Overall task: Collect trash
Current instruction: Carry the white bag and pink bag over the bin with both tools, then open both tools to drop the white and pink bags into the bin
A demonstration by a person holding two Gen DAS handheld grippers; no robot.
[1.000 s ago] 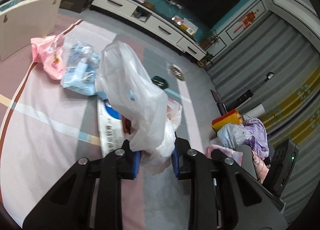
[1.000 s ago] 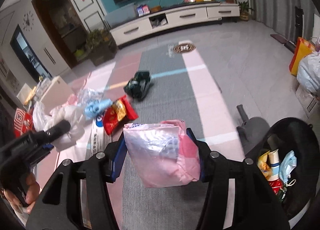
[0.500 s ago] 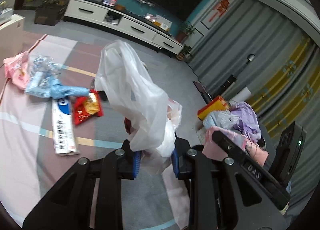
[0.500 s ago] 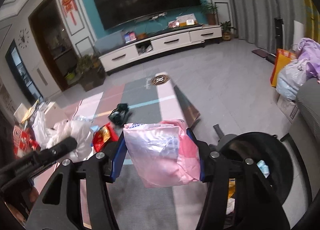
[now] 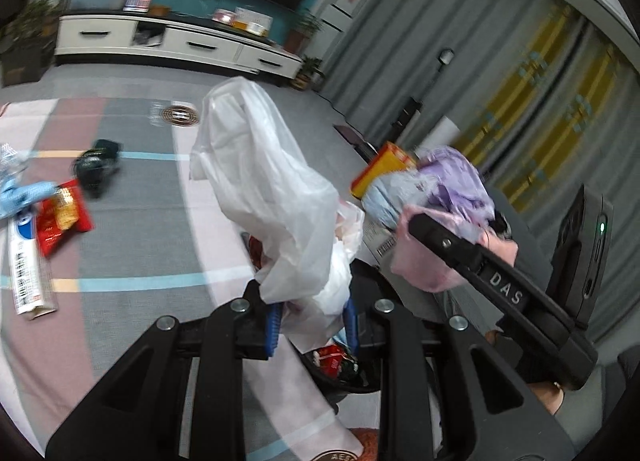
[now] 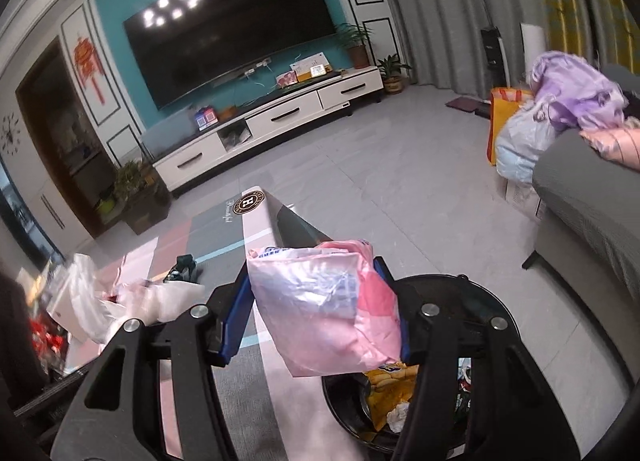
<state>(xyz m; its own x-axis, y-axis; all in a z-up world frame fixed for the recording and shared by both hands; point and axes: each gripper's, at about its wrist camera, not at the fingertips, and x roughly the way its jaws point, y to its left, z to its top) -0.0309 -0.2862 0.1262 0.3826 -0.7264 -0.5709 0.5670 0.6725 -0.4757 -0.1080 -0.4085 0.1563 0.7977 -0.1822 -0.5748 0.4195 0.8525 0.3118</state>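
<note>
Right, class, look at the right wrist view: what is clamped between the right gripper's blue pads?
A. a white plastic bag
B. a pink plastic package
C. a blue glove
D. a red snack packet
B: the right gripper is closed on a pink plastic package, held above the black trash bin.

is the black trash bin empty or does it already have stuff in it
Not empty. The black bin already holds a yellow snack wrapper and crumpled white paper.
</note>
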